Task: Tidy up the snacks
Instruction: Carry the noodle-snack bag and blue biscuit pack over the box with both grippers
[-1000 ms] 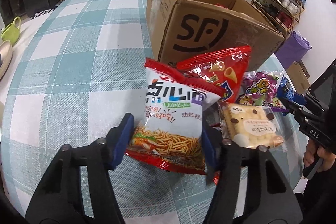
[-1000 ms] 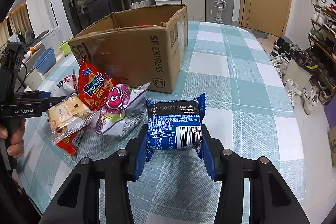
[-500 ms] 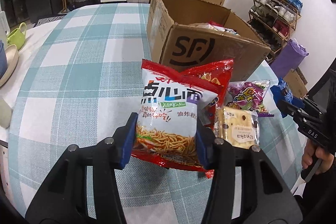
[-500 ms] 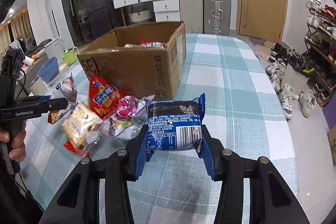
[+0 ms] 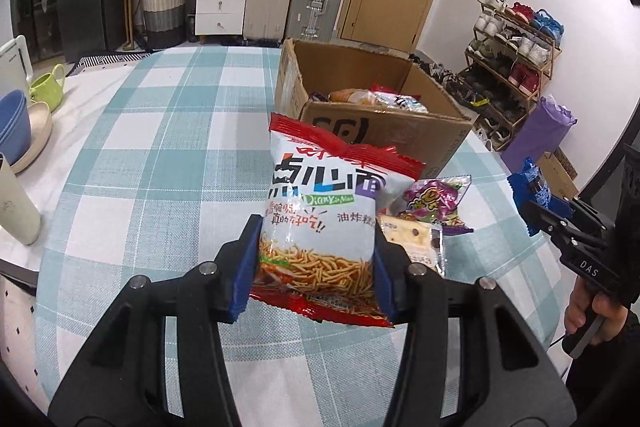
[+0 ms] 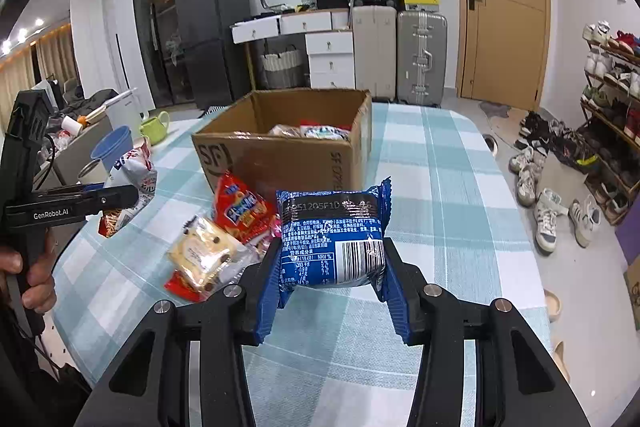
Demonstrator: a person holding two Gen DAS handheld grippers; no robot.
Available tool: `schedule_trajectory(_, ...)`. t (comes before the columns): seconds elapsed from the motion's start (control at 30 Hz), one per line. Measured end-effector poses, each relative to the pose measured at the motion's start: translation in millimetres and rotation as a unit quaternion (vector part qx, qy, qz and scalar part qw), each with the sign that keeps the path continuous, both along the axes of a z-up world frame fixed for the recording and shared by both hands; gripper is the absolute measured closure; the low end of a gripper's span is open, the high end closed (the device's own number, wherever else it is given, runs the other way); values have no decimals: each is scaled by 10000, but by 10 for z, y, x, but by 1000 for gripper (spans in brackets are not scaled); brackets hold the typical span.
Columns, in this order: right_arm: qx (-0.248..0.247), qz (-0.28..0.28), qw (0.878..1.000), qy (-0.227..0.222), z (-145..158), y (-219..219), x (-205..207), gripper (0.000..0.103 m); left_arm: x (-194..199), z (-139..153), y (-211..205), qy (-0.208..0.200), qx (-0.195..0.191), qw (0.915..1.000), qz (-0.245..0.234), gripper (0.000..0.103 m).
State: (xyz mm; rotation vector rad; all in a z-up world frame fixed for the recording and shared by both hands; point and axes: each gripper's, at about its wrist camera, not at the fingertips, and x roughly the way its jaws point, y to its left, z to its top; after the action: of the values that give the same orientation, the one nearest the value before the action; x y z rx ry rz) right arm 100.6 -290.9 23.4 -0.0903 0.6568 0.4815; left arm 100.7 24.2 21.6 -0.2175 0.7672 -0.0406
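Your left gripper's [image 5: 316, 263] jaws were clamped on the noodle bag [image 5: 324, 215] and your right gripper's [image 6: 330, 277] on the blue packet [image 6: 332, 239], both held clear above the table [image 5: 160, 155], probably so each could drop into the open cardboard box [image 6: 280, 155] beyond.

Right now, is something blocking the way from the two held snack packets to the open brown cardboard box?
Nothing visible does. The white-and-red noodle snack bag and blue wrapped packet face the brown cardboard box, whose top is open.
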Motion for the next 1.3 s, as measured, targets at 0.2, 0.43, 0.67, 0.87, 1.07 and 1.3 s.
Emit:
schedule_trajectory(0.2,62,69,9999,-62,63,47,-42,57,-121,173,-45,-183,21,9998,-32,57)
schedule_trajectory(0.43,137,88,9998,-130,122,82,-2,57,-124,319,-79,-342,24,9994,-78,57)
schedule_trajectory(0.67,188,56,9997,-136,166,89,127,57,-55,388,-110,-394,-34,9992,-105,57)
schedule_trajectory(0.87,189,111,9997,-131,190,148,289,57,106,433,-96,-401,-137,9991,-86,57)
schedule_trajectory(1.07,235,228,9994,-138,220,239,472,57,326,447,-63,-307,-187,9993,-38,57)
schedule_trajectory(1.3,267,304,9991,-156,266,373,709,57,582,442,-55,-214,-209,9995,-18,57)
